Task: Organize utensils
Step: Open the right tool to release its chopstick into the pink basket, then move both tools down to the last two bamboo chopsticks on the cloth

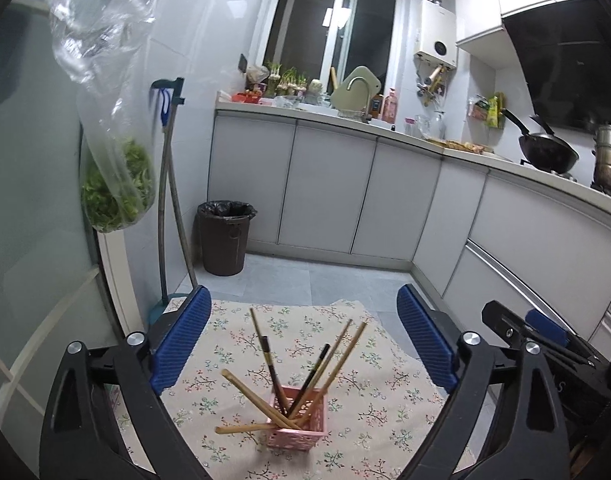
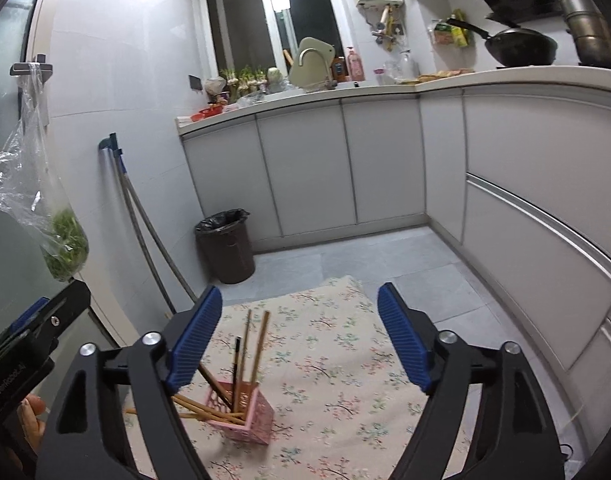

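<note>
My left gripper (image 1: 303,344) has its blue ribbed fingers (image 1: 181,344) spread wide with nothing between them. My right gripper (image 2: 299,344) is just as wide and just as empty; in the left wrist view its black frame and one blue pad show at about 3 o'clock, off to the side of my left one.

The small pink plastic lattice basket (image 1: 299,426) stands upright on the cream floral-print cloth (image 1: 369,400) that covers the table. From my left camera it sits near 6 o'clock, low between my fingers but well below their tips, touching neither. From my right camera the same basket (image 2: 247,416) lies at about 7 o'clock, close beside the left finger of that gripper.

A bundle of long wooden chopsticks (image 1: 333,360), some pale bamboo and some dark brown, stands in the basket, fanned outward. Most lean up towards 12 and 1 o'clock; two pale ones tip over the rim towards 9 o'clock. I cannot tell whether the lowest one touches the cloth.

Beyond the table, a dark brown bin with a black liner (image 1: 225,236) stands at 11 o'clock against the grey cabinets (image 1: 329,188).
</note>
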`<action>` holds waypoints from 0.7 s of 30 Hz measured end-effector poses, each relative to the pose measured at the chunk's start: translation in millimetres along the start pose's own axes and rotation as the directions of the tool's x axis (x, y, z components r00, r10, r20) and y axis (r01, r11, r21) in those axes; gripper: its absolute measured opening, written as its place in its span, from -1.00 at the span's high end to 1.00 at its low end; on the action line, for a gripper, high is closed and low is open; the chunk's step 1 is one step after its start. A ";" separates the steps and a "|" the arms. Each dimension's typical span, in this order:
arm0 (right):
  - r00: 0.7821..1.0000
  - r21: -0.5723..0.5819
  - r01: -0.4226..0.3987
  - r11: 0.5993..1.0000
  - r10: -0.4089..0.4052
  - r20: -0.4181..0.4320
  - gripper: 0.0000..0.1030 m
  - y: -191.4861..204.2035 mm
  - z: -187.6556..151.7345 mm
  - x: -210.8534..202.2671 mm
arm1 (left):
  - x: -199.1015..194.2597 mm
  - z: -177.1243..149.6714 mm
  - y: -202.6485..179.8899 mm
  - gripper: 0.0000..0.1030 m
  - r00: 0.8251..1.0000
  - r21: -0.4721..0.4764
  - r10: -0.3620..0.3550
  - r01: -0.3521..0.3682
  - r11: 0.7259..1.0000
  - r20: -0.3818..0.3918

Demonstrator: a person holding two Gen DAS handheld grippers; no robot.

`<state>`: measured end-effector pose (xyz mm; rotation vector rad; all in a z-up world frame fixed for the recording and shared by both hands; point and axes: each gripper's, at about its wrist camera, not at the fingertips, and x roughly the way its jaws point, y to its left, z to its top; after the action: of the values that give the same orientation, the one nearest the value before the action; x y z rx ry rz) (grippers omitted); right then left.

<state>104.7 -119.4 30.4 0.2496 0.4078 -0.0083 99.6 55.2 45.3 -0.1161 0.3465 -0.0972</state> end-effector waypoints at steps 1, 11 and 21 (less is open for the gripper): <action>1.000 0.006 0.006 1.000 -0.005 -0.003 -0.65 -5.3 -1.3 -2.6 | -1.7 -1.2 -4.3 -0.80 1.000 0.009 0.000 0.000 1.000 0.007; 0.996 0.018 0.090 0.996 -0.090 0.013 -0.87 -44.9 -5.6 -22.8 | -1.2 -11.6 -39.1 -0.86 1.000 0.045 -0.021 0.022 0.999 -0.014; 0.987 0.091 0.157 0.983 -0.158 -0.006 -0.87 -84.2 -6.6 -31.1 | 11.0 -23.2 -70.7 -0.86 0.997 0.084 -0.063 0.067 0.994 -0.047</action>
<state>68.6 -200.8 16.7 0.3066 0.4256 -0.1828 96.7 -18.3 29.2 -0.0409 0.3819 -0.1792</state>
